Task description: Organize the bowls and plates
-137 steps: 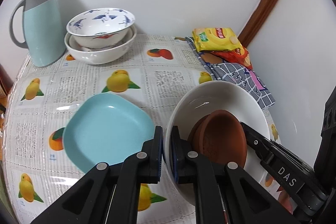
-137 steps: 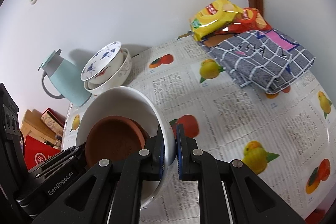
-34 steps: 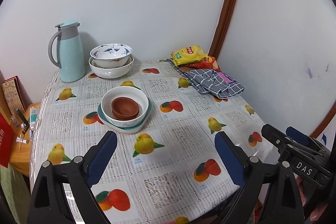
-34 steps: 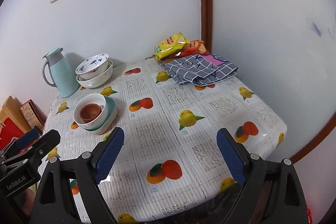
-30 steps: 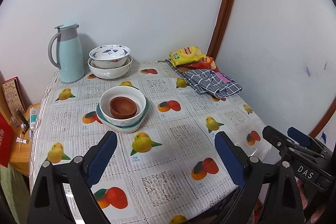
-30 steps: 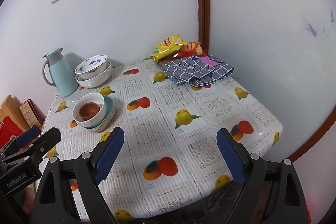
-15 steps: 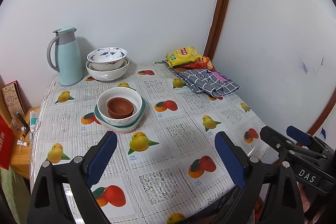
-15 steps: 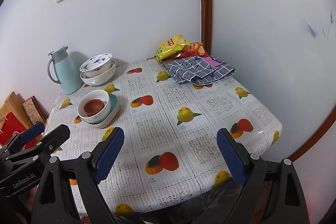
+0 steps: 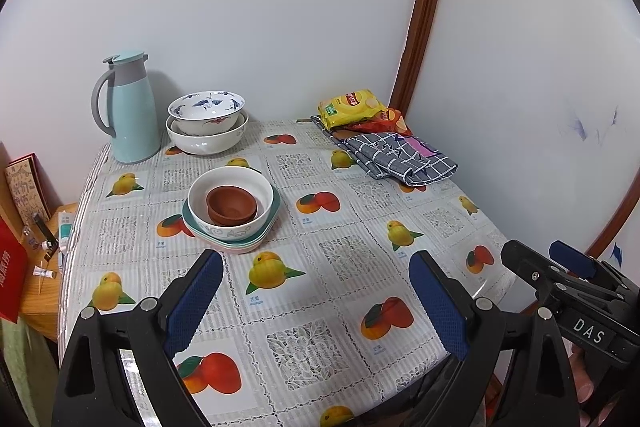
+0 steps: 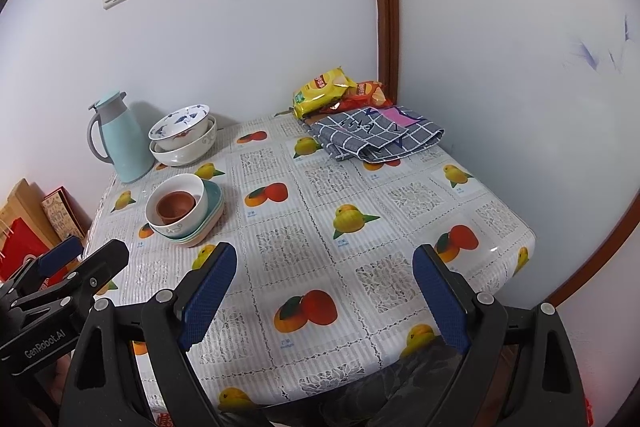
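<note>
A brown clay bowl sits inside a white bowl, which rests on stacked teal and pink plates on the left half of the table. At the back left a blue-patterned bowl nests in a larger white bowl. My left gripper is open and empty above the table's near edge, well short of the stack. My right gripper hangs open and empty too, near the front edge. Each gripper shows at the other view's side.
A teal jug stands at the back left corner. Snack bags and a folded checked cloth lie at the back right by the wall. Boxes and a small wooden stand sit left of the table.
Earlier both grippers were shut on the white bowl's rim over the teal plate. Now the bowl sits on the plates, and both grippers are open and drawn back. Little has changed in the last second.
</note>
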Motion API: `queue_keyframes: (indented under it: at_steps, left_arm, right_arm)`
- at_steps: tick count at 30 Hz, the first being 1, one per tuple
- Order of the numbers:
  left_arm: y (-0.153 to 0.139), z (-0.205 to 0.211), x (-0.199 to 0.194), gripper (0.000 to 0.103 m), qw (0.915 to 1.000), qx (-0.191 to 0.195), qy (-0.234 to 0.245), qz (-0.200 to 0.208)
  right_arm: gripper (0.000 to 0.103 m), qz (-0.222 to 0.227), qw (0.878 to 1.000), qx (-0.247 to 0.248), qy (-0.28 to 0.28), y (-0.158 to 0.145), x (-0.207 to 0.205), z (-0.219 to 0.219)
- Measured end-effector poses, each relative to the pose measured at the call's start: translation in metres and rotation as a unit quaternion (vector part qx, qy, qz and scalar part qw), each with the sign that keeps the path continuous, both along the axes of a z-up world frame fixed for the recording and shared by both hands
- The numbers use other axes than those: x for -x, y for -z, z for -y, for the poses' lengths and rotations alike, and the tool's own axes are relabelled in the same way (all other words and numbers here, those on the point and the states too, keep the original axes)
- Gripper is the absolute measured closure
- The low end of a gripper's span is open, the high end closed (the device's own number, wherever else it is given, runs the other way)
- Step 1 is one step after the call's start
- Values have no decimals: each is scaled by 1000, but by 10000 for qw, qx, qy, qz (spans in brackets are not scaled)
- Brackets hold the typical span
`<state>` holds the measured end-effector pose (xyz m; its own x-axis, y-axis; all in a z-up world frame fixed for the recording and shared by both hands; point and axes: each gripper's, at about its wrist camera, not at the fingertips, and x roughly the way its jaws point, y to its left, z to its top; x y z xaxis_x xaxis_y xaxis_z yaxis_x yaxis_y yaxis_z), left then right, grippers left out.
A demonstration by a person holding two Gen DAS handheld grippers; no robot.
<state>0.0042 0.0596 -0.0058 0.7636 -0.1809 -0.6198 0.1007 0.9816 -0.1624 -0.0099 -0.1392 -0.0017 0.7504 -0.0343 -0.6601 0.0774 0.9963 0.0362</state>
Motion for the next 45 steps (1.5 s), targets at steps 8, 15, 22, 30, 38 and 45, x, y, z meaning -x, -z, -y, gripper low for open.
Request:
queue_keyframes:
  at_steps: [8, 15, 22, 30, 38, 45]
  left_arm:
    - [0, -2, 1, 9, 10000, -2, -5, 21]
    - [0, -3, 2, 9, 10000, -1, -26, 19]
    - [0, -3, 2, 9, 10000, 0, -29, 21]
    - [0, -3, 2, 9, 10000, -2, -30, 27]
    - [-1, -3, 2, 9, 10000, 7, -14, 35]
    - [-2, -2, 2, 9, 10000, 2, -2, 33]
  right_arm:
    - [14, -5, 10000, -1, -8, 0, 0, -1]
    - [14, 13, 10000, -31, -19, 0, 2, -2]
    - [14, 29, 10000, -41, -23, -1, 2, -1]
    - [14, 52, 10000, -37, -32, -3, 5, -2]
    - [14, 84, 10000, -45, -17, -4, 7, -3]
    - [14, 92, 9999, -55, -15, -5, 7, -3]
